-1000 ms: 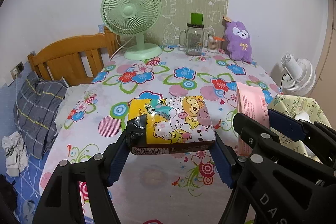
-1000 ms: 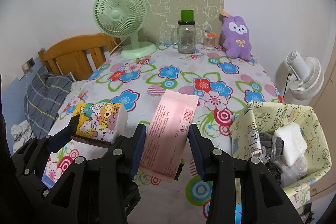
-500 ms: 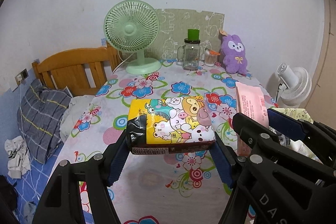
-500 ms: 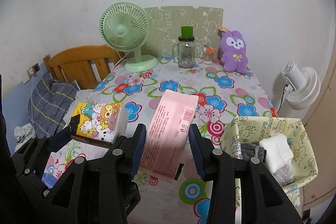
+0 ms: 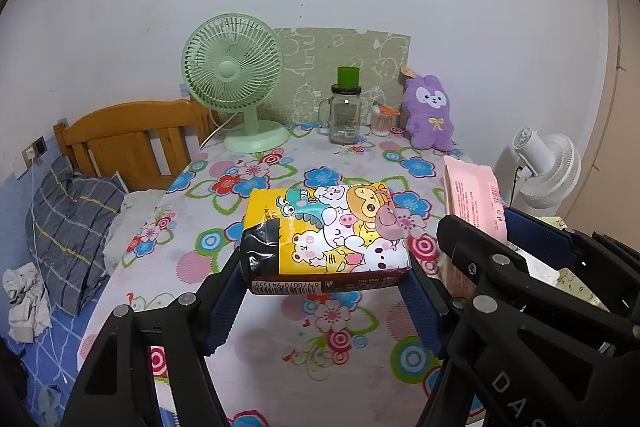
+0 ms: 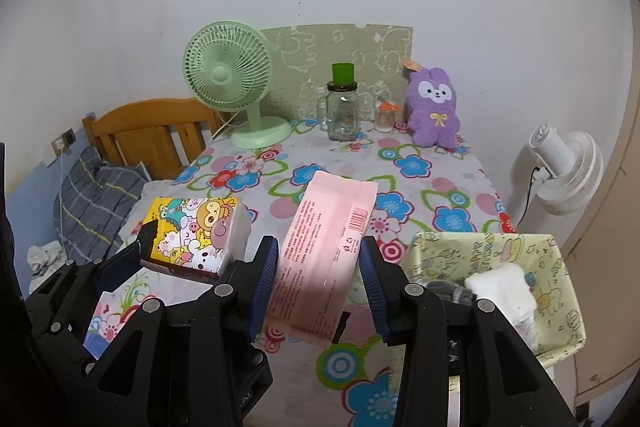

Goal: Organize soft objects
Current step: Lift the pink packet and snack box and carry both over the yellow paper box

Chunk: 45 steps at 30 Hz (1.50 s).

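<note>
Now Both Grippers Are Holding Soft Packs

Up above the flowery tablecloth (image 5: 280,339), the left gripper (image 5: 326,291) is squeezing a squishy yellow cartoon tissue pack (image 5: 326,239) between its blue ridged pads. Beside it, the right gripper (image 6: 318,279) is pinching a smooth, flat pink plastic pack (image 6: 324,251), which is tilting. A pale yellow fabric basket (image 6: 560,267) is sitting at the table's right edge with a fluffy white cloth (image 6: 502,287) inside.

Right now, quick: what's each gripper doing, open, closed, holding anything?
Left gripper: closed on the yellow cartoon tissue pack, lifted off the table.
Right gripper: closed on the pink packet, also held up.
</note>
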{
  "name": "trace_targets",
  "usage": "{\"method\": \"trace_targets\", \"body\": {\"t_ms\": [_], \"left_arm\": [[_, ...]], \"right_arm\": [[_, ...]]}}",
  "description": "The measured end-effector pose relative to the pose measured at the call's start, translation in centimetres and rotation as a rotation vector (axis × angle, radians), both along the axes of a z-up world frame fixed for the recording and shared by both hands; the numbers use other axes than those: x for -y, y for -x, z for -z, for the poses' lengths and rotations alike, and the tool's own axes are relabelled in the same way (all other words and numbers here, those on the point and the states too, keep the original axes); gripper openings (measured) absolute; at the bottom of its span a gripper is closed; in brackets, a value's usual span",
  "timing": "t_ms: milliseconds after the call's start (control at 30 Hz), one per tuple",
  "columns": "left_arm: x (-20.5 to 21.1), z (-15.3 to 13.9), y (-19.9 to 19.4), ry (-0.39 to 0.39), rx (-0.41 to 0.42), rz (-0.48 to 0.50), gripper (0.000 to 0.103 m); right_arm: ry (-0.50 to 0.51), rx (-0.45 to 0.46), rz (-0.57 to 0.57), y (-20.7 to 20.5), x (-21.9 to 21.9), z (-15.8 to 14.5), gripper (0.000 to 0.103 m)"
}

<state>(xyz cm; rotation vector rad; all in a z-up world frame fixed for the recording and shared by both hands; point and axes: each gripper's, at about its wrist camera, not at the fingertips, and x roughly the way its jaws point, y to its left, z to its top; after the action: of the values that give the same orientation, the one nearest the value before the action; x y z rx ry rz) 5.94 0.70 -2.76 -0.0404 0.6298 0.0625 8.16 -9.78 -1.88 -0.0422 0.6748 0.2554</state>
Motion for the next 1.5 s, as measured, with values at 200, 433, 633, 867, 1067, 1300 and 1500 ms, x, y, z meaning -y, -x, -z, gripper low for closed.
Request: {"method": "trace_targets", "body": {"t_ms": [200, 433, 633, 867, 1067, 1300, 1500], "left_arm": [[1.8, -0.4, -0.3, -0.003, 0.013, 0.020, 0.075], [4.2, -0.6, -0.8, -0.005, 0.019, 0.052, 0.075], [6.3, -0.6, -1.2, -0.003, 0.022, 0.084, 0.075], [8.4, -0.5, -1.8, 0.000, 0.020, 0.121, 0.075], [10.1, -0.1, -2.4, 0.004, 0.013, 0.149, 0.075], [12.0, 0.4, -3.0, 0.012, 0.007, 0.195, 0.075], [13.8, 1.2, -3.8, 0.011, -0.012, 0.230, 0.075]], "right_arm": [[-0.003, 0.014, 0.021, 0.0, 1.9, -0.5, 0.045], [-0.006, 0.022, 0.054, -0.2, 4.2, -0.8, 0.045], [-0.004, 0.027, 0.085, -0.3, 6.4, -0.8, 0.045], [0.001, 0.027, 0.124, -0.5, 8.7, -0.6, 0.045], [0.007, 0.022, 0.152, -0.8, 10.4, -0.3, 0.045], [0.005, 0.018, 0.182, -1.2, 12.3, 0.2, 0.045], [0.007, 0.002, 0.218, -1.7, 14.0, 1.1, 0.045]]}}
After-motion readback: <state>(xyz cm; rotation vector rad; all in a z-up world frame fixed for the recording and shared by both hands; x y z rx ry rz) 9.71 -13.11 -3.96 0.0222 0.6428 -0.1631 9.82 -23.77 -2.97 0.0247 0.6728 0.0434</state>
